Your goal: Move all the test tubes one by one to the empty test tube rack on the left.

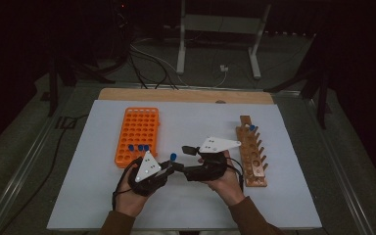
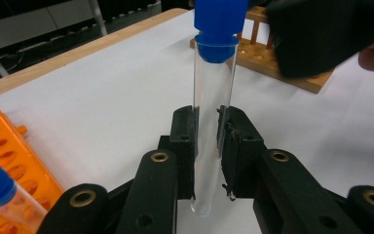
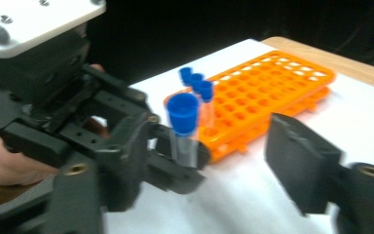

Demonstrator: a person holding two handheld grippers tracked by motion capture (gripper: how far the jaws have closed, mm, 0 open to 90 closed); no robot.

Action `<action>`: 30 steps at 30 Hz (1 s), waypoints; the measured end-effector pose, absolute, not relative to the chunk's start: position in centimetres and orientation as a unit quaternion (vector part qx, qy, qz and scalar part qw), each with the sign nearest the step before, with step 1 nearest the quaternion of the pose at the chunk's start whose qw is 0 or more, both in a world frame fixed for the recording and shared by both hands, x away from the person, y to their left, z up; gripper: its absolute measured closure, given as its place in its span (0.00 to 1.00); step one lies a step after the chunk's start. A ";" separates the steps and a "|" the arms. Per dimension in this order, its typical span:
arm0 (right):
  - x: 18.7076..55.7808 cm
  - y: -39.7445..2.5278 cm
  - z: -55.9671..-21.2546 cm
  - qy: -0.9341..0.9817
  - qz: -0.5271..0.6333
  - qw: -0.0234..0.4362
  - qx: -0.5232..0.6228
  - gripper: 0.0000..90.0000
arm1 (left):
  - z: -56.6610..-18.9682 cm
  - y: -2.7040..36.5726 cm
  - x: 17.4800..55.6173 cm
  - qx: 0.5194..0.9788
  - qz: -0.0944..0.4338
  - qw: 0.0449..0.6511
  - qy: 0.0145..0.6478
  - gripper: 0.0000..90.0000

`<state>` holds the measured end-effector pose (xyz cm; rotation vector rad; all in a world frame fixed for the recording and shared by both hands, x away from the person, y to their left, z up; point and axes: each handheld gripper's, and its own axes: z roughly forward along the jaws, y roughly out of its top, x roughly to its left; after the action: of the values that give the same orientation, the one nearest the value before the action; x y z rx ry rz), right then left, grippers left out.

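Left tongs [image 2: 207,146] pinching upright blue-capped tube [image 2: 213,97], right tongs [image 3: 233,161] spread beside it, orange rack [image 1: 138,135] near

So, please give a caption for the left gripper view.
Left claw shut on a clear blue-capped test tube, above the white table beside the orange rack.

From above the near edge, our high view faces forward and down over the whole table [image 1: 103,205]. Both gripper views sit low and close, sharing the capped tube [image 2: 209,126] and orange rack [image 3: 272,92].
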<state>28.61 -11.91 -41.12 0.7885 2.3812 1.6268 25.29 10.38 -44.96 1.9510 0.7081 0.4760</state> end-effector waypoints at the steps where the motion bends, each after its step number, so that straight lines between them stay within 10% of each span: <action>1: 28.7 -12.1 -41.1 0.793 0.540 0.081 0.270 0.24 | -44.9 10.5 25.3 0.800 0.196 0.485 0.293 0.86; 30: 29.5 -18.0 -42.5 0.770 0.512 0.135 0.355 0.02 | -42.8 16.1 26.0 0.747 0.233 0.513 0.352 0.86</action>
<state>29.51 -18.05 -42.54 1.0276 2.2320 1.4845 26.04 16.14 -42.78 1.7974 0.8473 0.5612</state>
